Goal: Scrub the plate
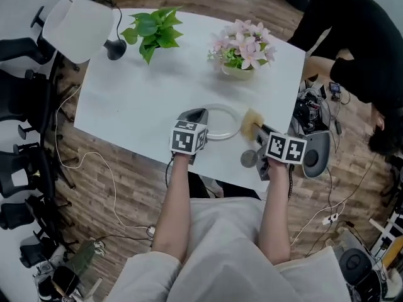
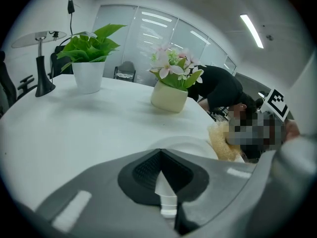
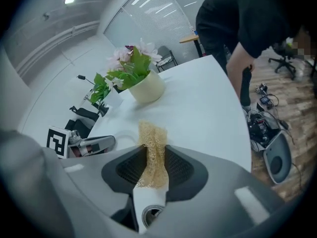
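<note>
Right gripper [image 3: 152, 157] clamping sponge [image 3: 151, 133], left gripper [image 2: 159, 155] pinching plate [image 2: 192, 145]

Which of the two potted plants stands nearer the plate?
The pink-flowered plant in the cream pot; the green leafy plant stands farther from the plate, beside the lamp.

plate [image 1: 221, 123] on white table [image 1: 126, 99], yellow sponge [image 1: 253, 121] just beside it

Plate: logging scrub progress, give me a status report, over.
Left gripper shut on plate rim. Right gripper shut on scrubber, at plate's right edge. Flower pot beyond, not blocking.
</note>
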`<move>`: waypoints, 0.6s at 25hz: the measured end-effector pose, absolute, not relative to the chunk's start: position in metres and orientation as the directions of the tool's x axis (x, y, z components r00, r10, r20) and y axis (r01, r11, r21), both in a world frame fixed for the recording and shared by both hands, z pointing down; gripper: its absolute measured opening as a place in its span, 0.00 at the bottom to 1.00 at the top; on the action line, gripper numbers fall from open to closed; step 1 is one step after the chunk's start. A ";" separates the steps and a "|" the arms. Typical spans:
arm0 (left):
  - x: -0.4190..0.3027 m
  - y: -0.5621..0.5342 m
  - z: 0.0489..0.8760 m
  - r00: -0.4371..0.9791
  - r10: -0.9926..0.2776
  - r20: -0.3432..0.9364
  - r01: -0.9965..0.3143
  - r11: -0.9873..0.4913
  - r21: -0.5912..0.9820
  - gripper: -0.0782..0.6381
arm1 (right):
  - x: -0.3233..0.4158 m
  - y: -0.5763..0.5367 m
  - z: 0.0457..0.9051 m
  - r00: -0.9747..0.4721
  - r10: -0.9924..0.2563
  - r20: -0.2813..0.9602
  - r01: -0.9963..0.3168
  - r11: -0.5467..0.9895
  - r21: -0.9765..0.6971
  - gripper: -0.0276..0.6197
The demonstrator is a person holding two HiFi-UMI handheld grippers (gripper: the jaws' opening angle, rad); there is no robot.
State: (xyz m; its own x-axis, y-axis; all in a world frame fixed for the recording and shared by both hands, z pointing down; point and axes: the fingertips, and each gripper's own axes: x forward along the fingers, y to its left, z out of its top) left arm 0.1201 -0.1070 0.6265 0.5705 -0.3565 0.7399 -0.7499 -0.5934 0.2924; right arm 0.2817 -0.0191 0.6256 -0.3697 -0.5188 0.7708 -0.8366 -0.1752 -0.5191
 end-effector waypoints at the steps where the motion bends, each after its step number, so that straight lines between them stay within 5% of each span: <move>1: 0.121 -0.106 0.625 0.581 -0.347 0.736 -0.739 -0.604 0.298 0.11 | 0.284 -0.017 0.624 -0.352 -0.529 0.772 -0.837 -0.192 -0.513 0.26; 15: 0.081 -0.123 0.611 0.651 -0.140 0.746 -0.495 -0.823 0.278 0.11 | 0.254 -0.026 0.589 -0.079 -0.587 0.806 -0.861 -0.366 -0.352 0.25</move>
